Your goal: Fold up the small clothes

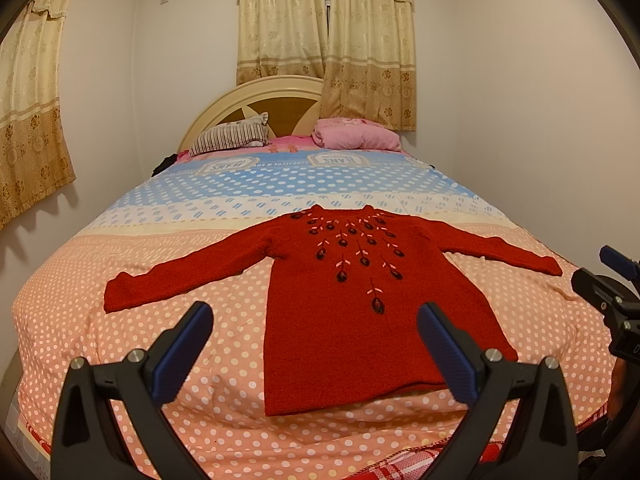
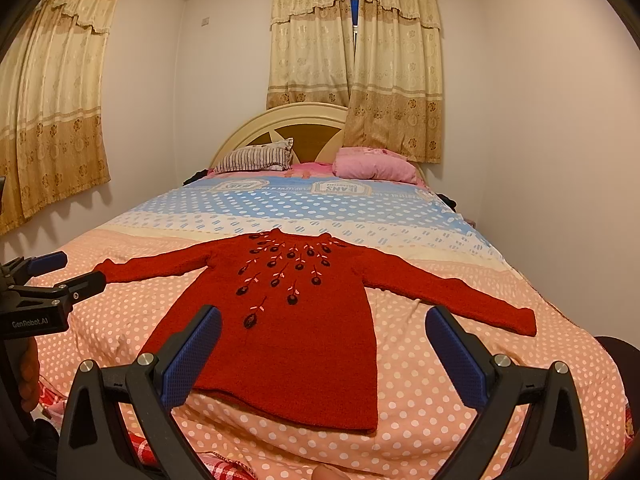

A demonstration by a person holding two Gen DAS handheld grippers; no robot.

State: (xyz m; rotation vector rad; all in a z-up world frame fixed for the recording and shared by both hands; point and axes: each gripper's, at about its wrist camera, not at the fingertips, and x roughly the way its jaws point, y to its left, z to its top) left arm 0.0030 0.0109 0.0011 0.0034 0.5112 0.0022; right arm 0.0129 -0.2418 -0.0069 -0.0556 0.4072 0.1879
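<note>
Sweater [image 1: 344,312] lies flat on the bed [image 1: 160,320]; I hold left gripper [image 1: 316,344] and right gripper [image 2: 324,348] wide open, empty. Pinching the bedspread too, probably, would drag the fold.

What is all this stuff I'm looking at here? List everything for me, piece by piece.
sweater: one, red with dark embroidered flowers, flat on the bed, sleeves spread out.
bedspread: one, peach, cream and blue bands with white dots, covering the bed.
striped pillow: one, dark and white stripes, at the headboard, left.
pink pillow: one, pink, at the headboard, right.
headboard: one, cream and tan, arched, against the far wall.
curtains: two sets, cream and gold, behind the bed and on the left wall.
left gripper: one, black with blue pads, open, above the sweater's hem.
right gripper: one, same colours, open, above the sweater's hem.
</note>
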